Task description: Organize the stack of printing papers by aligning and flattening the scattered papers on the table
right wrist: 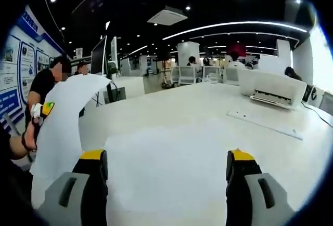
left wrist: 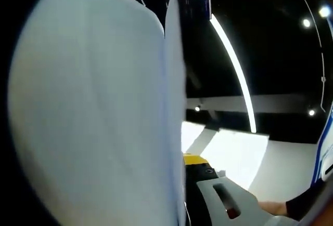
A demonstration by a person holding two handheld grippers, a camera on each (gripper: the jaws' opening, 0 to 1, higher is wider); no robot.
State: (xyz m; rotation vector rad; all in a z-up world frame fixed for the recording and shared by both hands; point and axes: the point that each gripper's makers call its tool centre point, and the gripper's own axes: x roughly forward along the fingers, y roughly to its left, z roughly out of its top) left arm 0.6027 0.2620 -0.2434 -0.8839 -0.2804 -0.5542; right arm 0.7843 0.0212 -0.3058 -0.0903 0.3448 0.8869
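In the right gripper view, the right gripper [right wrist: 166, 171] is hanging over a white table [right wrist: 208, 111] with its two yellow-tipped fingers [right wrist: 93, 158] standing wide apart and nothing between them. Just beyond and between the fingertips, a flat sheet of paper [right wrist: 166, 153] is lying on the tabletop, almost the same white as the table, so its edges are faint. To the left of the left finger, a second sheet [right wrist: 65, 127] is hanging in the air, curling over at its top. The left gripper [right wrist: 42, 111] is showing at that sheet's left edge as a small yellow-tipped piece with a hand [right wrist: 28, 137] beside it; how the sheet is pinched is too small to make out. Farther out past the right finger, a white printer [right wrist: 270, 88] is sitting on the table, with a flat white tray [right wrist: 263, 122] lying nearer, in front of it. People are standing behind the lifted sheet and sitting at desks far beyond the table.

In the left gripper view, the lifted sheet [left wrist: 93, 106] is standing right against the lens, covering the left half. One grey finger with a yellow tip [left wrist: 200, 166] is rising just to the right of the sheet's edge, touching or nearly touching it. The other finger is hidden behind the paper, so I cannot tell whether they are clamped on it. A bright ceiling light strip [left wrist: 237, 70] is curving past above.
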